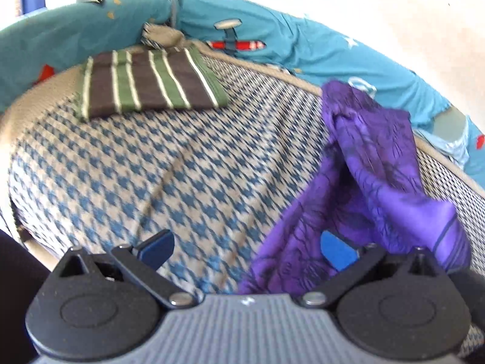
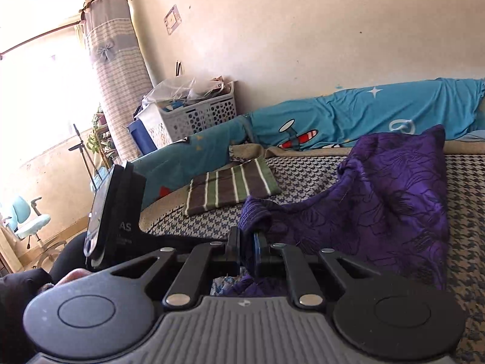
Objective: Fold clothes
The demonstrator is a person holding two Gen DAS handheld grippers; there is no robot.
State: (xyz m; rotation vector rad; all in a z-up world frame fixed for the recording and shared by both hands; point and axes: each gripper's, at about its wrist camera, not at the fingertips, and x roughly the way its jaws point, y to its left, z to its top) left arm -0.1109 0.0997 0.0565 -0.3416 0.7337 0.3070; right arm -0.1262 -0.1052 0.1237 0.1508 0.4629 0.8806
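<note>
A bed [image 1: 121,166] covered in a blue-and-beige houndstooth blanket fills most of both views, set against a pale, marked wall [image 2: 303,30] with a teal cartoon-print quilt [image 1: 303,45] bunched along its far edge. In the right wrist view a bright window, a tall covered cylinder [image 2: 118,69] and a white laundry basket [image 2: 197,115] stand in the corner, and a pale blue chair [image 2: 27,221] is cut off at the frame's left edge. A purple patterned garment [image 2: 394,206] lies crumpled on the bed's right part, lifted at 1 edge; its shape is too blurred to name in the left wrist view. Farther back, a folded striped cloth [image 1: 148,85] in brown, green and white rests flat near the quilt. The right gripper [image 2: 247,251] is clamped on a purple hem. The left gripper [image 1: 245,251] has its jaws spread wide; the garment drapes over its right finger, nothing pinched. A dark sleeve [image 2: 18,291] shows low left.
</note>
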